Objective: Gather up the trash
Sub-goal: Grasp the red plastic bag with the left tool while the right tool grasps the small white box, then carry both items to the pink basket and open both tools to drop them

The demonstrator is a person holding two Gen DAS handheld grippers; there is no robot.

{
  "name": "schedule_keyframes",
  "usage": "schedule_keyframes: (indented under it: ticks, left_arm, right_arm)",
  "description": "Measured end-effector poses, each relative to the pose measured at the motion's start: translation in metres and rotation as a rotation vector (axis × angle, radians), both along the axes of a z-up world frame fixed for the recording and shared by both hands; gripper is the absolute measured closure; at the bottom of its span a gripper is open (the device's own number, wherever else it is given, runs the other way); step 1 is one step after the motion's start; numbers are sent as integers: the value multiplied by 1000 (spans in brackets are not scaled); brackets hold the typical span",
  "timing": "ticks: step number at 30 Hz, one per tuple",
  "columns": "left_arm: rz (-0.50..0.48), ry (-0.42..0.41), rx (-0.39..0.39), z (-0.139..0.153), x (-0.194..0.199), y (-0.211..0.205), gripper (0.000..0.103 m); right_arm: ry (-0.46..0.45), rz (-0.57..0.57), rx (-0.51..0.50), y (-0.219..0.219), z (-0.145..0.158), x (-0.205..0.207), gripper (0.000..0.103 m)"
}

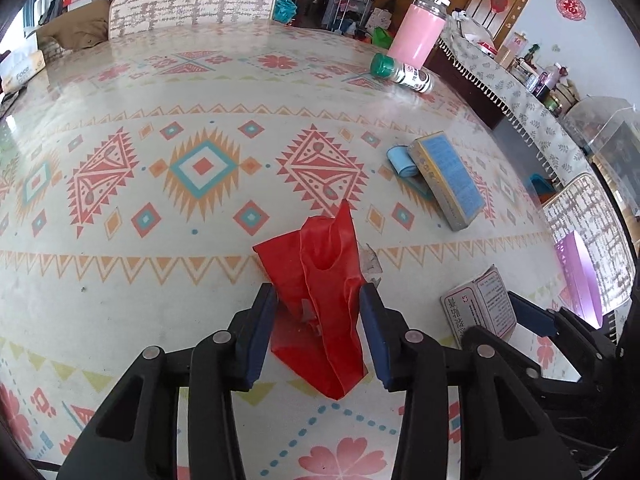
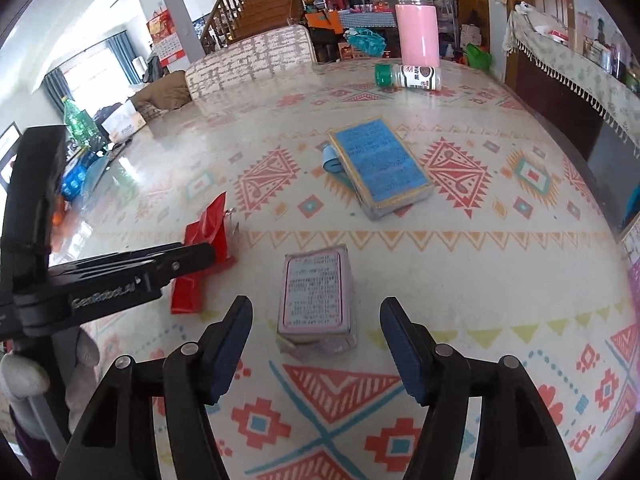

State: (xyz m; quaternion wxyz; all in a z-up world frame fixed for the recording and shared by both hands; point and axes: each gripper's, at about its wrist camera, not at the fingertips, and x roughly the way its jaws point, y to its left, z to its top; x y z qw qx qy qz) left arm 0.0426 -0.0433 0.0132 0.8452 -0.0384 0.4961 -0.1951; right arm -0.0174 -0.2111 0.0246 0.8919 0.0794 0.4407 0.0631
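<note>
A crumpled red plastic bag [image 1: 320,280] lies on the patterned table [image 1: 160,300]. My left gripper [image 1: 318,296] is shut on it, its blue pads pressing the bag from both sides. The right wrist view shows the same bag [image 2: 208,232] bunched at the left gripper's fingertip [image 2: 200,254]. My right gripper [image 2: 317,306] stands open over a small pale box [image 2: 314,300] with printed text. That box lies flat between the jaws, and neither pad touches it. In the left wrist view the small box [image 1: 480,304] sits to the right, beside a right gripper finger [image 1: 532,314].
A blue-topped box [image 2: 380,164] leans on a light blue roll [image 2: 330,160] mid-table. Farther back a green-capped spice bottle [image 2: 408,76] lies beside an upright pink bottle [image 2: 416,28]. A patterned chair [image 2: 256,60] stands beyond the far edge. A gloved hand [image 2: 24,376] holds the left tool.
</note>
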Motion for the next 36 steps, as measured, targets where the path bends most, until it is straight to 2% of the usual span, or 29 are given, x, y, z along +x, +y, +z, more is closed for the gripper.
schedule_keyframes:
  ticks: [2,4,5,6,9,14,19,24,27,36]
  left_arm:
    - [-6,-3,4,0,0,0,60]
    - [-11,-7,7,0,-1,-1,59]
    - [-12,-11,13,0,-1,-2,59]
    - [-12,-15,19,0,-2,-3,59]
    - [-7,-38,46,2,-4,-8,64]
    - [20,-152,37,19,-13,-9,65]
    - [62,-228,41,28,-20,-11,65]
    - [78,-274,91,28,-28,-23,65]
    - [38,-315,115,30,-38,-35,65]
    - [-64,-267,84,36,-78,-69,65]
  right_arm:
    - [6,3,-23,4,-3,4,34]
    - [4,-1,-56,9,-5,5,49]
    - [6,-2,-62,9,-6,5,63]
    - [9,-4,-62,9,-7,5,65]
    - [-8,-15,-63,3,-4,-1,66]
    - [-64,-34,-93,-10,11,-24,66]
    - [-113,-66,-118,-32,23,-59,66]
    - [-134,-128,-98,-67,29,-95,66]
    - [-132,-163,-63,-88,29,-112,66]
    - [-141,-213,-22,-126,26,-145,66]
